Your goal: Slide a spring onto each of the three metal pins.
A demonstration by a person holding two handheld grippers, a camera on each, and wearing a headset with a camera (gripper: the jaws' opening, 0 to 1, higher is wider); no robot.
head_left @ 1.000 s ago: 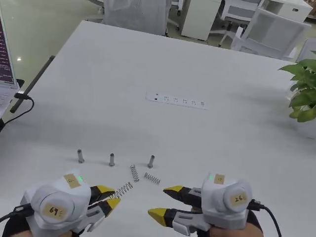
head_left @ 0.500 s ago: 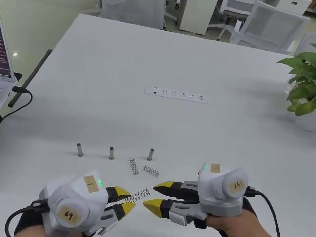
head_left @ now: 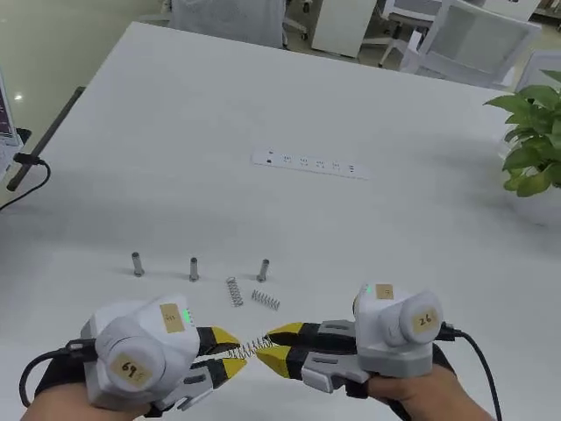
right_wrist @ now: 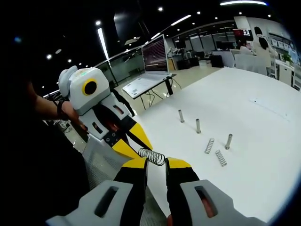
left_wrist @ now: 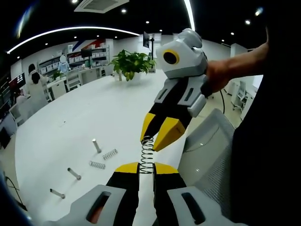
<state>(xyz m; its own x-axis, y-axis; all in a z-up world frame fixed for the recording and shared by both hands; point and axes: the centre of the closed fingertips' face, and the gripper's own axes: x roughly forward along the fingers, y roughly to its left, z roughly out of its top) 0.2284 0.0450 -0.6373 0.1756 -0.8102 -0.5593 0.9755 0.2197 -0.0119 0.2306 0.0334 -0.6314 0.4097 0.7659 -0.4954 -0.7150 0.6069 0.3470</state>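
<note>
Two hand-held grippers meet low over the near edge of the tabletop (head_left: 368,237), sharing one held spring (head_left: 252,348). The left hand-held gripper (head_left: 233,353) is clamped on its left end and the right hand-held gripper (head_left: 270,345) is pinched on the other. Just beyond lie two loose springs (head_left: 234,291) (head_left: 266,301), near the rightmost of three upright pins (head_left: 137,264) (head_left: 194,268) (head_left: 263,270).

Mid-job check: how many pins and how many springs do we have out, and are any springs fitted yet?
Pins: 3, all bare
Springs: 3, two loose on the table, one in the left tongs with its free end at the right tongs
Total: 6
</note>
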